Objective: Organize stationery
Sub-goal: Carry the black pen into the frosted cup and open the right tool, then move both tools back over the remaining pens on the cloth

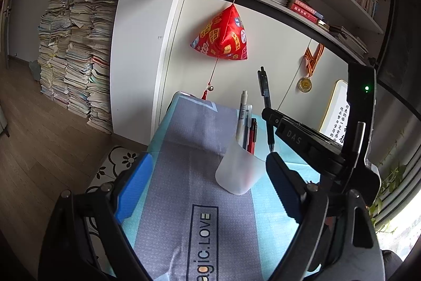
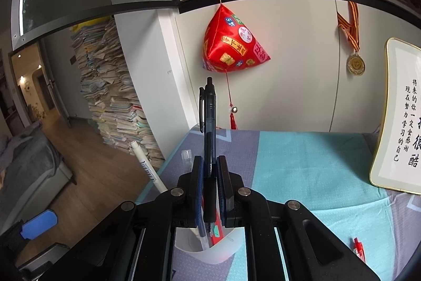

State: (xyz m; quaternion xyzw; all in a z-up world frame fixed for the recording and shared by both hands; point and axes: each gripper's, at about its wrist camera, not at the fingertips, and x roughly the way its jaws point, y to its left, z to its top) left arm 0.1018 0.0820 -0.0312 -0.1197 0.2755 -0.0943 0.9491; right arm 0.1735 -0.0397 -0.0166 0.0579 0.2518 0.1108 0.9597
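Note:
A translucent white pen cup [image 1: 240, 170] stands on the cloth-covered table [image 1: 189, 175] and holds a white pen [image 1: 242, 112] and red pens [image 1: 252, 134]. My right gripper [image 2: 210, 170] is shut on a black pen [image 2: 209, 128], held upright with its tip just above the cup's rim [image 2: 210, 252]. The same pen [image 1: 265, 96] and right gripper [image 1: 268, 117] show in the left wrist view, above and right of the cup. My left gripper [image 1: 208, 191] is open and empty, its fingers on either side of the cup, a little in front of it.
A red pen [image 2: 358, 249] lies on the cloth at the right. A framed calligraphy board [image 2: 400, 117] leans at the table's right. A red pyramid ornament [image 2: 231, 44] and a medal [image 2: 355, 65] hang on the wall behind. Tall paper stacks [image 1: 76, 44] stand on the floor at left.

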